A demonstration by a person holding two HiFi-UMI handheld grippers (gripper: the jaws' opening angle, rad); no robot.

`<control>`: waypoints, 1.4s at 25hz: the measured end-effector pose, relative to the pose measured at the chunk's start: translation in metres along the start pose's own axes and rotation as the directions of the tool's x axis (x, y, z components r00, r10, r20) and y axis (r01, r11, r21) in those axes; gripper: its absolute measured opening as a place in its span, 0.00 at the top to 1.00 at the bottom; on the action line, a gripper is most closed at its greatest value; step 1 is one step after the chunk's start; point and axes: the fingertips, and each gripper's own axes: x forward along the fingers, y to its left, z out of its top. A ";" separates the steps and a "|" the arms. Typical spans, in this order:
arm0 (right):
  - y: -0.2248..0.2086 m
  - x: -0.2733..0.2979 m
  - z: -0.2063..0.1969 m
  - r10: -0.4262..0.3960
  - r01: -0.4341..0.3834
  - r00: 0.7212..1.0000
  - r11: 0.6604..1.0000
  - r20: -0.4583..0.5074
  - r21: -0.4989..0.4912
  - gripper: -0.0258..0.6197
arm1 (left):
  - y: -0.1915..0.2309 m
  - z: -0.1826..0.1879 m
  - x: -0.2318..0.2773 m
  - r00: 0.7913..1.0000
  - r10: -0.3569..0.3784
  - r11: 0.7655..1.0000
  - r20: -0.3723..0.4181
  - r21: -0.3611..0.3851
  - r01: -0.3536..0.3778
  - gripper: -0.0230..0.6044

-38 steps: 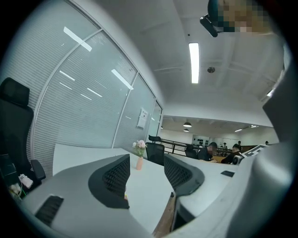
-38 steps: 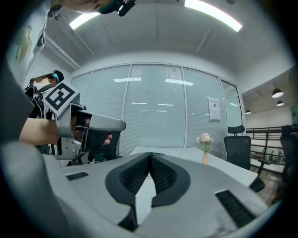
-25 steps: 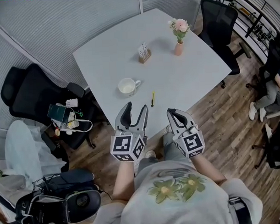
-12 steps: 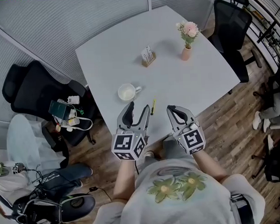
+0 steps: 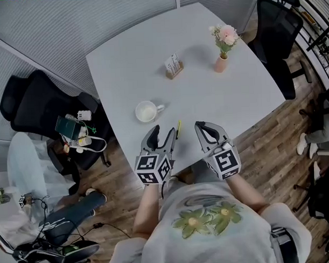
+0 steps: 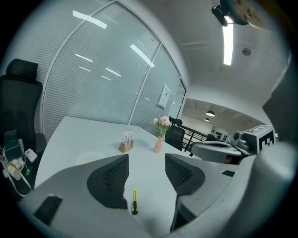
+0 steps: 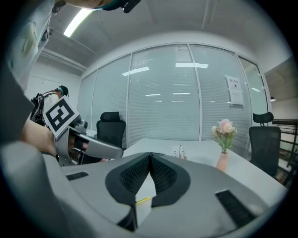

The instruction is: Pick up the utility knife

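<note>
Well, the left gripper [image 5: 161,137] hangs with jaws spread and empty over the near edge of the table [image 5: 206,94] at mid-frame. It would do best to settle astride the utility knife [image 5: 178,129], which lies just right of its right jaw, and close across the narrow body at mid-length; the right gripper [image 5: 201,127], further right, is pinched together on nothing. The knife lies flat, its long axis nearly up-and-down in the head view, dark end toward the person.
</note>
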 end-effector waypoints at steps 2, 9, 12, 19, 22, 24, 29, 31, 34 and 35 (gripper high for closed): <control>-0.007 0.003 -0.002 0.002 -0.002 1.000 1.000 -0.004 0.002 0.95 | 0.002 -0.010 0.009 1.000 0.002 1.000 -0.027 -0.015 -0.003 0.58; -0.021 0.011 -0.010 0.035 -0.035 0.999 0.999 -0.023 -0.006 0.95 | 0.008 -0.045 0.032 0.994 0.020 0.999 -0.105 -0.046 -0.025 0.60; -0.027 0.015 -0.014 0.057 -0.057 0.998 0.998 -0.030 -0.009 0.95 | 0.012 -0.059 0.040 0.990 0.043 0.997 -0.132 -0.055 -0.051 0.60; -0.035 0.025 -0.026 0.125 -0.126 0.991 0.992 -0.054 -0.030 0.95 | 0.019 -0.087 0.052 0.981 0.089 0.992 -0.175 -0.073 -0.103 0.60; -0.038 0.029 -0.027 0.151 -0.153 0.987 0.988 -0.060 -0.034 0.95 | 0.020 -0.100 0.058 0.974 0.105 0.989 -0.202 -0.079 -0.123 0.60; -0.041 0.031 -0.028 0.166 -0.168 0.984 0.985 -0.059 -0.036 0.95 | 0.020 -0.108 0.064 0.969 0.114 0.988 -0.220 -0.079 -0.134 0.60; -0.051 0.032 -0.040 0.190 -0.193 0.978 0.980 -0.087 -0.037 0.95 | 0.024 -0.127 0.075 0.956 0.138 0.983 -0.260 -0.084 -0.165 0.60; -0.052 0.033 -0.043 0.199 -0.203 0.975 0.978 -0.093 -0.038 0.95 | 0.026 -0.134 0.078 0.952 0.145 0.981 -0.271 -0.088 -0.175 0.60; -0.055 0.034 -0.048 0.214 -0.219 0.971 0.975 -0.103 -0.041 0.95 | 0.028 -0.145 0.083 0.943 0.157 0.978 -0.294 -0.086 -0.189 0.60; -0.055 0.035 -0.049 0.219 -0.225 0.970 0.973 -0.105 -0.042 0.95 | 0.028 -0.149 0.085 0.940 0.160 0.977 -0.302 -0.085 -0.194 0.60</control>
